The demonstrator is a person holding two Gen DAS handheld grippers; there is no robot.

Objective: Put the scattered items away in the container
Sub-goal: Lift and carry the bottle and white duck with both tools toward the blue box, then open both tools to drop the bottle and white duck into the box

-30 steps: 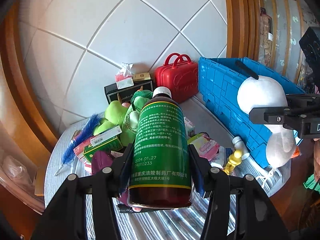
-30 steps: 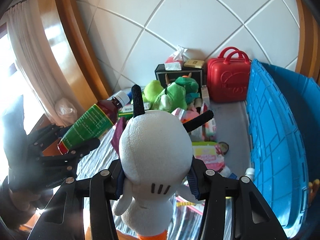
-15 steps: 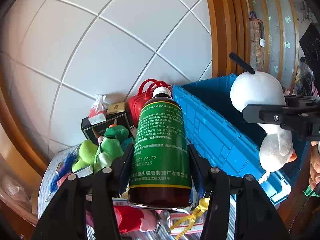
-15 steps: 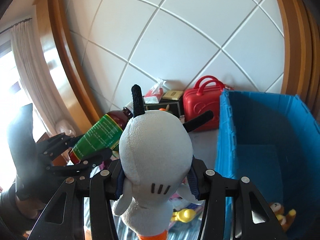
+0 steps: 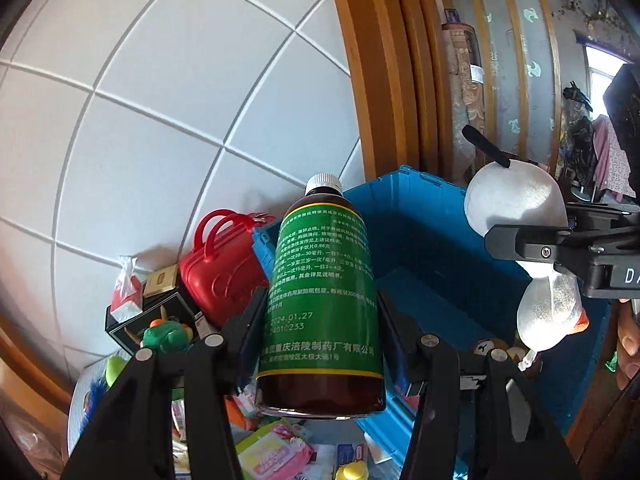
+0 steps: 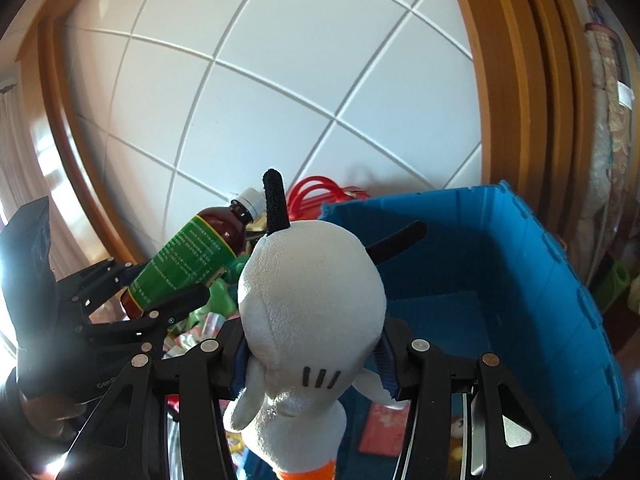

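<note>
Above the near rim of the blue crate (image 6: 552, 320), my right gripper (image 6: 312, 356) is clamping the white plush toy (image 6: 310, 292) over open floor inside. Just left of that crate's corner, my left gripper (image 5: 322, 316) is gripping the brown medicine bottle (image 5: 322, 296), its cap pointing toward the red case (image 5: 220, 268) beside the crate's outer wall.

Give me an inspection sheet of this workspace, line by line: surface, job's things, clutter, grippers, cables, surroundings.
Surface: table mostly covered.
Job's things: brown bottle with green label; white plush toy; blue crate, open, a few small items on its floor.
Clutter: red mini suitcase, black box, green plush, packets, all on the table.
Grippers: left gripper shut on the bottle; right gripper shut on the plush toy, over the crate.
Cables: nothing seen.
Surroundings: white tiled wall, wooden frame, curtain.
</note>
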